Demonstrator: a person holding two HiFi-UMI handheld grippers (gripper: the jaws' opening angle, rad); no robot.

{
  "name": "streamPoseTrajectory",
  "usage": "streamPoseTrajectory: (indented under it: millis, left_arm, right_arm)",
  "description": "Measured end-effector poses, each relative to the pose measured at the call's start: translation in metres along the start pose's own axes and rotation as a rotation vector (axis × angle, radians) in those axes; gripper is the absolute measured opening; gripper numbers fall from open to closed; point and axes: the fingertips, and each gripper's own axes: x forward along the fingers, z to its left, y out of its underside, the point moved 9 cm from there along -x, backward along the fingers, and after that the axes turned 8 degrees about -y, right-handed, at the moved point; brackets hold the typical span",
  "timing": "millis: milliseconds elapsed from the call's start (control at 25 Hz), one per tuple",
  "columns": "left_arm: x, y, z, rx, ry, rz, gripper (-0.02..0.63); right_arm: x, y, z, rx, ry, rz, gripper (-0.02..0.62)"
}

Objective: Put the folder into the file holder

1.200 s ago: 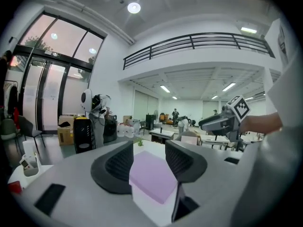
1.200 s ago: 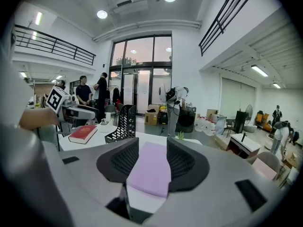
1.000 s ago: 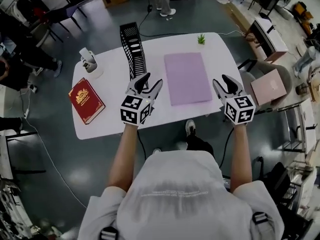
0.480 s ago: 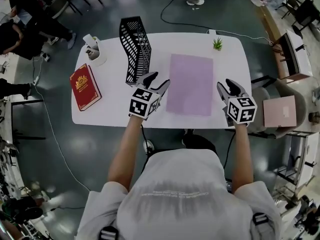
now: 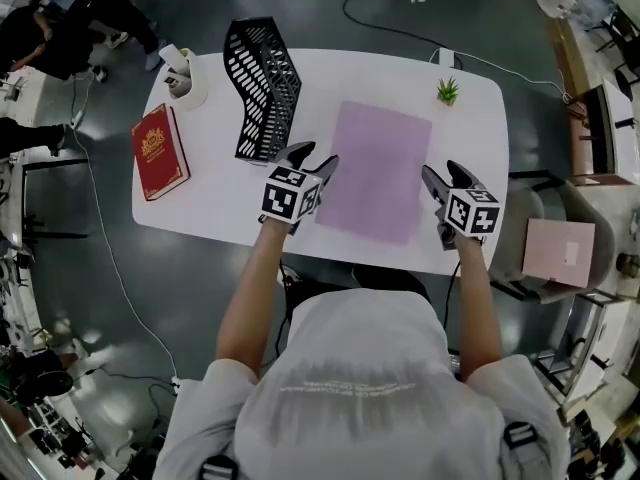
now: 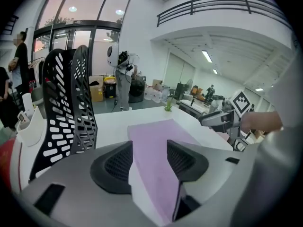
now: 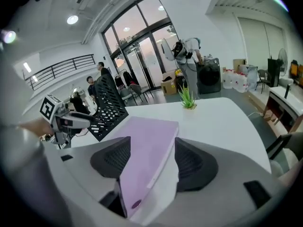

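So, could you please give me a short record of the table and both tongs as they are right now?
folder: purple, flat mid-table
file holder: black mesh, upright, left of the folder, apart
table: white, also bears a red book, small plant, cup
left tongs: open, jaws just opened slightly; folder's left edge shows between them, ungripped
right tongs: open, jaws just opened wider; folder's right edge shows between them, ungripped
task: folder not yet in file holder

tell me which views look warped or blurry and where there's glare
Head view: sharp, edges bowed, pale glare patches on the floor. Left gripper view: heavy fisheye, black corners, balcony railing bends. Right gripper view: same fisheye, windows washed bright.
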Motion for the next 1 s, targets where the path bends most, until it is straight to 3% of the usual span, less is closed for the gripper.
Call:
streamPoseTrajectory:
  millis: [200, 400, 680, 1000]
  left_arm:
    - [0.034, 0.011, 0.006, -0.082, 0.015, 0.058, 0.256]
    - [0.063, 0.03, 0.012, -0.169, 0.039, 0.126, 0.277]
    - [0.09, 0.044, 0.014, -0.21, 0.095, 0.186, 0.324]
    - [0.105, 0.05, 0.016, -0.235, 0.168, 0.202, 0.339]
  right_arm:
    - [0.027, 0.009, -0.012, 0.084, -0.071, 0.037, 0.311]
    - [0.048, 0.015, -0.023, 0.109, -0.084, 0.069, 0.319]
    - [0.07, 0.024, -0.031, 0.194, -0.141, 0.083, 0.325]
    - [0.082, 0.032, -0.035, 0.203, -0.149, 0.114, 0.33]
